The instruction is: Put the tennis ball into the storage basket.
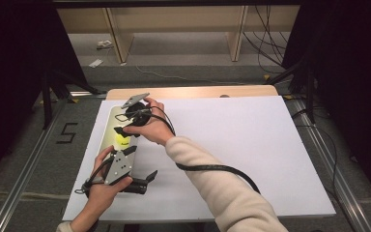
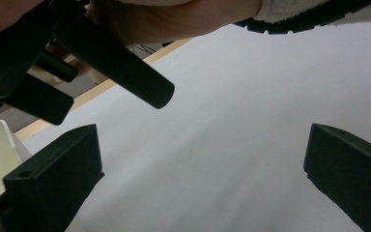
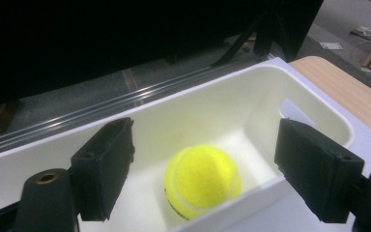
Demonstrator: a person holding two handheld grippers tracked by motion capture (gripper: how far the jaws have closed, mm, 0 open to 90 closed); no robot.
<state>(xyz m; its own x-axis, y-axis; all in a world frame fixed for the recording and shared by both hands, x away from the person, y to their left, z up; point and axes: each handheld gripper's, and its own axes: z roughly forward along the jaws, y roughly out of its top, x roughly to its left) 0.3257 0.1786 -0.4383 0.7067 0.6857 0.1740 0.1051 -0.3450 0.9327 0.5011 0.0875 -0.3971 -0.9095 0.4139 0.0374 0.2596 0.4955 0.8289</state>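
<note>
**Tennis ball sits in bin as gripper hovers above**

A yellow tennis ball point(image 3: 203, 180) lies on the floor of a white plastic bin point(image 3: 251, 92) at the left edge of the table point(image 1: 251, 145). The right hand-held gripper point(image 3: 205, 174) hangs over the bin, jaws spread wide to either side of the ball and holding nothing. Nearer the person, the left hand-held gripper point(image 2: 203, 179) points across the bare white tabletop, jaws likewise wide apart and empty.

room's dark around the edges, white table sheet point(image 1: 232, 145) lit bright from overhead, left gripper view close-up stuff blurry
</note>
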